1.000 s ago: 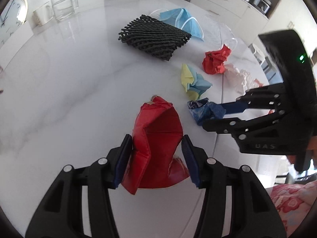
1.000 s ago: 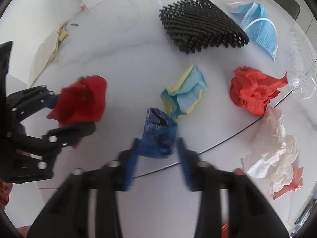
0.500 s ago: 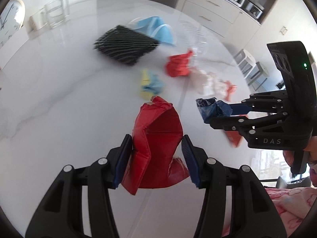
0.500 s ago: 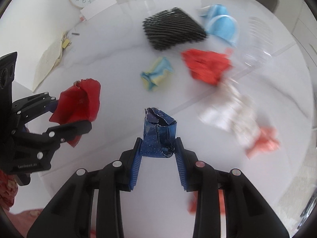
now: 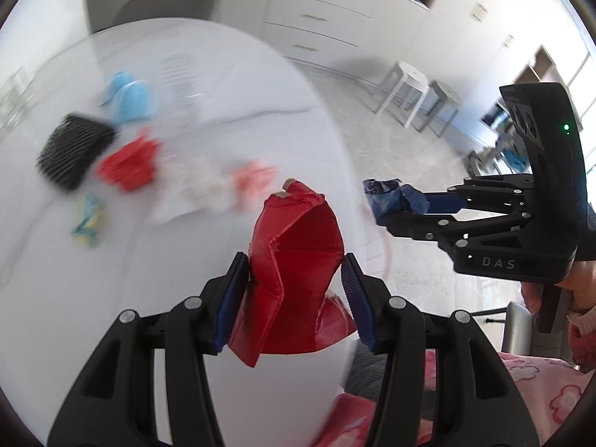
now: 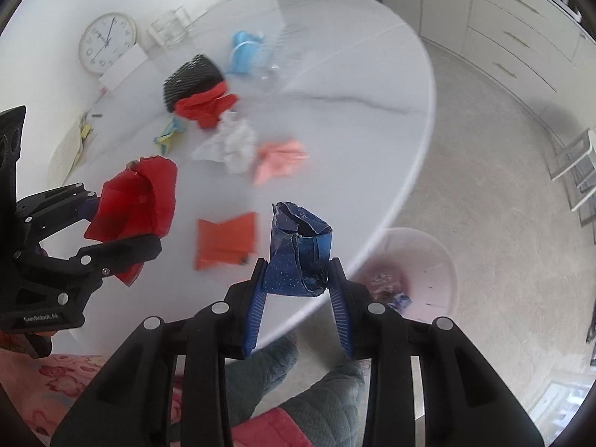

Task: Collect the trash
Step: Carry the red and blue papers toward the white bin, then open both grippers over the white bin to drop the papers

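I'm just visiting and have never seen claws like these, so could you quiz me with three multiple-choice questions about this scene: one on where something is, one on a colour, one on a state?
1. Where is the pink bin?
A. on the table
B. on the floor beside the table
C. on a stool

2. What colour is the wrapper in the right claw?
A. dark blue
B. yellow
C. white

3. What is the left claw doing?
A. hanging open with nothing in it
B. lying on the table
C. gripping a red wrapper

Answers: 1 B, the bin sits low past the table's edge. 2 A, the blue wrapper is pinched between its pads. 3 C, both pads press the red wrapper's sides.
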`<state>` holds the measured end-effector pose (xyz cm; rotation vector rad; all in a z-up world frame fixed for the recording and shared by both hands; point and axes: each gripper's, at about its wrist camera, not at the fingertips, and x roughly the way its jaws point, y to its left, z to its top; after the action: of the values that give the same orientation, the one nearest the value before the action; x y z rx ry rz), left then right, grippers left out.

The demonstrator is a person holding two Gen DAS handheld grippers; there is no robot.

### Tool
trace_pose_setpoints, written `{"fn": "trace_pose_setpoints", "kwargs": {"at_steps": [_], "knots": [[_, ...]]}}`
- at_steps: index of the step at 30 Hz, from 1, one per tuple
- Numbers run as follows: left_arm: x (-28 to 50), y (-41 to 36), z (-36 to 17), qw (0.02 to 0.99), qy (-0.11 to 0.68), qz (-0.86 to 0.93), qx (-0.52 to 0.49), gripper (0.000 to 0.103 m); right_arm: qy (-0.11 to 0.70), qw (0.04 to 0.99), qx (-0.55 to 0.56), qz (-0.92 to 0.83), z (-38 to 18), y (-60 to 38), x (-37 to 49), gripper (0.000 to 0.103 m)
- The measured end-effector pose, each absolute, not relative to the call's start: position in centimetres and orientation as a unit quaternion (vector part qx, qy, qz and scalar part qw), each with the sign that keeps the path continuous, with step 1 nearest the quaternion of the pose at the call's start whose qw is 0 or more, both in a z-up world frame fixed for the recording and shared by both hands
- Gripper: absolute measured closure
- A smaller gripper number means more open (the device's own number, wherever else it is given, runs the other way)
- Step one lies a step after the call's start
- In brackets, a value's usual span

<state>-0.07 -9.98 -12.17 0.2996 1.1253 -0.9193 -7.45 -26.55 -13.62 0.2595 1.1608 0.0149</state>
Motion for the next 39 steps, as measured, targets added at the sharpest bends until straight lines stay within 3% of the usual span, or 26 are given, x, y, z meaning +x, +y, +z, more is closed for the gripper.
{"fn": "trace_pose_setpoints", "kwargs": {"at_steps": [10,21,23,25,26,39], "knots": [[-6.4,-23.2,-13.0,0.704,0.518,-0.454,0.172,0.053,0.535,0.832,0.148,-0.017,-14.1,-36.7,-14.4,0.069],[-8.7,-28.0,-14.0,0.703,0.533,-0.439,0.171,0.051,0.539,0.830,0.142,0.001,-14.7,-41.2,-16.1,0.069],[-9.0,-28.5,-14.0,0.703,0.535,-0.434,0.179,0.046,0.540,0.830,0.141,0.005,-14.9,-41.4,-16.0,0.069],[-9.1,-28.7,-14.0,0.705,0.534,-0.428,0.184,0.027,0.540,0.830,0.141,0.008,-15.0,-41.7,-16.1,0.069],[-9.1,-28.7,-13.9,0.708,0.532,-0.426,0.185,0.025,0.540,0.829,0.142,0.009,-15.0,-41.8,-16.0,0.068],[-8.0,-25.6,-13.0,0.733,0.527,-0.393,0.175,0.018,0.545,0.827,0.133,0.023,-15.2,-40.2,-15.5,0.068]]}}
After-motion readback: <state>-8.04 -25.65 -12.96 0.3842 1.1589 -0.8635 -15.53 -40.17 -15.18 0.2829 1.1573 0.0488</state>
